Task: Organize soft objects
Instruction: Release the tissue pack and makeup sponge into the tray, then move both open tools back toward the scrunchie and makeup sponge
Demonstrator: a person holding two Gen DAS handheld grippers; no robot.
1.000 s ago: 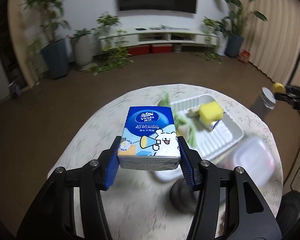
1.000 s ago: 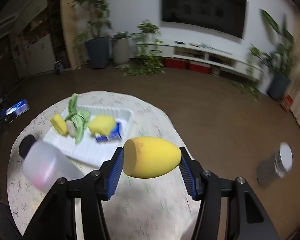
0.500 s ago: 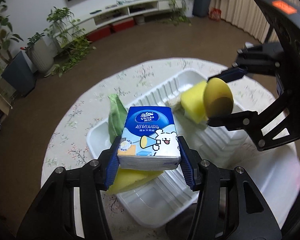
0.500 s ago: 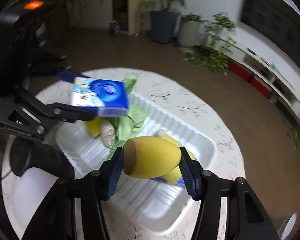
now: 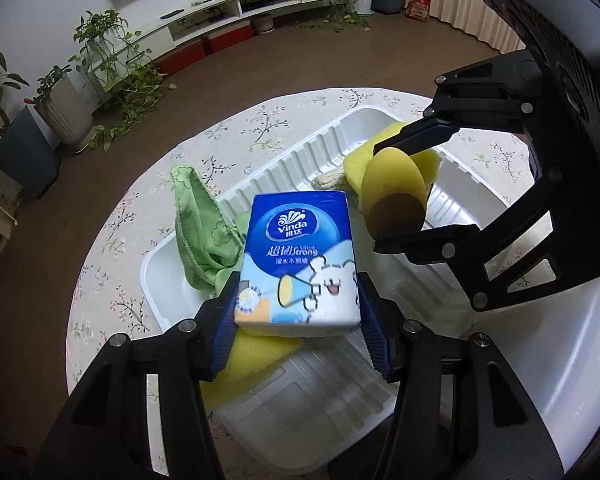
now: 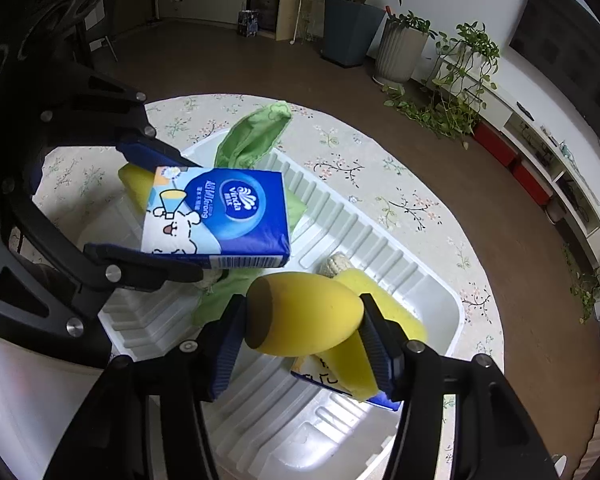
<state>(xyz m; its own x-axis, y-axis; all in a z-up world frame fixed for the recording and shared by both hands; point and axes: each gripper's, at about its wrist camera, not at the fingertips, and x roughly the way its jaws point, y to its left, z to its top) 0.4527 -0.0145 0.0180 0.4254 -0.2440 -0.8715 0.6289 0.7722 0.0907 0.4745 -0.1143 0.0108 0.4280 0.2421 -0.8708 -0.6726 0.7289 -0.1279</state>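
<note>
Hovering side by side over the white tray [image 5: 284,160], the left tool [image 5: 296,312] grips a tissue pack [image 5: 300,260] and the right tool [image 6: 300,328] a yellow sponge egg [image 6: 300,316], both directly above its ribbed floor.

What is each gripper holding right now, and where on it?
Left gripper clamps the blue tissue pack by its long sides, near its lower end. Right gripper clamps the yellow egg-shaped sponge across its ends.

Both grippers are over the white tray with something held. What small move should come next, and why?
Probably lower both and release. The left gripper holds the tissue pack and the right gripper the yellow egg-shaped sponge above the white tray, already holding sponges and a green cloth.
</note>
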